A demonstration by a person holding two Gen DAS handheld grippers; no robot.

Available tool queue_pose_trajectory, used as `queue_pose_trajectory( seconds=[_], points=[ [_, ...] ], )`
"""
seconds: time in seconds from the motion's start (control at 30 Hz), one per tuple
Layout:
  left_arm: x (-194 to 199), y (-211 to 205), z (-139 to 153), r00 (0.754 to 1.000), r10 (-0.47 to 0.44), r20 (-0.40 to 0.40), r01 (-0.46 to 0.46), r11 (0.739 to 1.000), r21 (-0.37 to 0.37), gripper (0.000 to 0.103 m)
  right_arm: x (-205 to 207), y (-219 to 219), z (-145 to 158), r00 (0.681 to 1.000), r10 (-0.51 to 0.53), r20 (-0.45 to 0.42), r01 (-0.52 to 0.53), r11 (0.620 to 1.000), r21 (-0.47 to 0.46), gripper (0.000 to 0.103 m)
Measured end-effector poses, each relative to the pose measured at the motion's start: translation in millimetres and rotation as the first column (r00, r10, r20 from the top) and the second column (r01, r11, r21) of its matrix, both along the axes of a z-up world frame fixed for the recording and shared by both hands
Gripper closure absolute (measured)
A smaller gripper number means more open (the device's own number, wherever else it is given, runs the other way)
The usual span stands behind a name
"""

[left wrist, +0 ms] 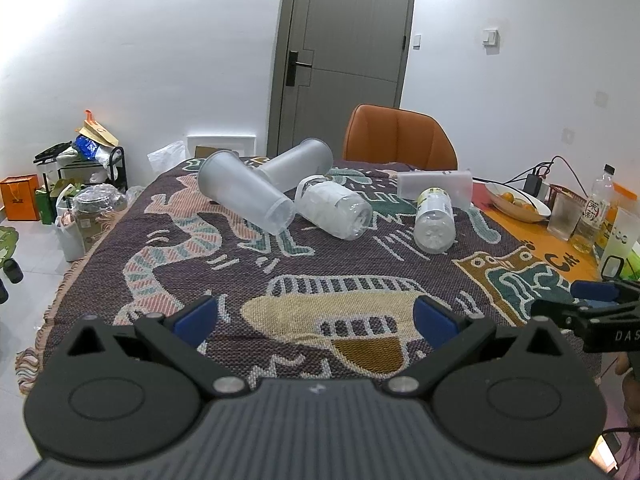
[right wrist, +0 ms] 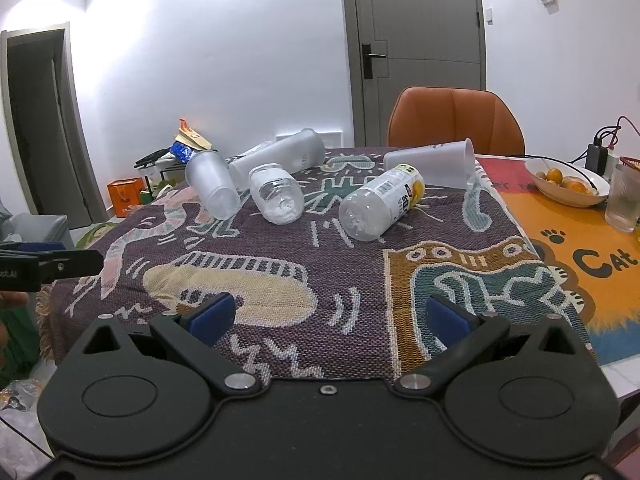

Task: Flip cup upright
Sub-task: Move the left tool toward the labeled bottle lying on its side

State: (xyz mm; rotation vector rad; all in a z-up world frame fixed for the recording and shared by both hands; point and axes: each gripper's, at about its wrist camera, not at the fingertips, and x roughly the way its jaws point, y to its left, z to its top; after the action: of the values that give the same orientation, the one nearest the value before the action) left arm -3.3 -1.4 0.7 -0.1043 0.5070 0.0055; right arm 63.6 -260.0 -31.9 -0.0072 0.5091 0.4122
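Note:
Three frosted plastic cups lie on their sides on the patterned blanket (left wrist: 320, 264): a near-left one (left wrist: 244, 196) (right wrist: 212, 188), one behind it (left wrist: 296, 164) (right wrist: 280, 156), and one at the far right (left wrist: 434, 186) (right wrist: 432, 162). Two clear bottles also lie there, one stuffed with white paper (left wrist: 334, 210) (right wrist: 276, 194) and one with a yellow label (left wrist: 434, 220) (right wrist: 380, 204). My left gripper (left wrist: 316, 316) is open and empty, well short of the cups. My right gripper (right wrist: 330, 314) is open and empty too; it also shows at the right edge of the left wrist view (left wrist: 592, 304).
An orange chair (left wrist: 400, 138) stands at the table's far side. On the right, an orange mat (right wrist: 580, 240) holds a fruit bowl (right wrist: 568, 184), a ribbed glass (right wrist: 622, 198), a bottle (left wrist: 596, 208) and cables. Bags and boxes (left wrist: 64, 192) crowd the floor at left.

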Motion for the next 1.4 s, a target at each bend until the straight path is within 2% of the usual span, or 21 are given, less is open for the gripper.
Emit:
queue_pose_trajectory(
  seconds=[0.23, 0.67, 1.03, 1.4],
  points=[
    [1.3, 0.9, 3.6, 1.0, 0.014, 0.014, -0.014, 1.0, -0.012, 0.0, 2.1, -2.0, -0.1, 1.0, -0.005, 0.003, 0.005, 1.0, -0.003, 0.0],
    [29.0, -8.8, 7.9, 0.999, -0.014, 0.036, 0.014, 1.0, -0.015, 0.0, 25.9, -19.7, 0.8, 0.999, -0.051, -0.011, 0.051, 0.999, 0.018, 0.0],
    [68.9, -26.2, 22.1, 0.997, -0.075, 0.033, 0.075, 0.997, 0.009, 0.0, 52.6, -27.9, -5.8, 0.997, -0.07, -0.035, 0.072, 0.996, 0.058, 0.0],
    [124.0, -49.5, 15.3, 0.987, -0.157, -0.016, 0.158, 0.987, 0.042, 0.0, 80.8, -52.4, -19.5, 0.989, -0.132, -0.069, 0.139, 0.985, 0.1, 0.0]
  ],
)
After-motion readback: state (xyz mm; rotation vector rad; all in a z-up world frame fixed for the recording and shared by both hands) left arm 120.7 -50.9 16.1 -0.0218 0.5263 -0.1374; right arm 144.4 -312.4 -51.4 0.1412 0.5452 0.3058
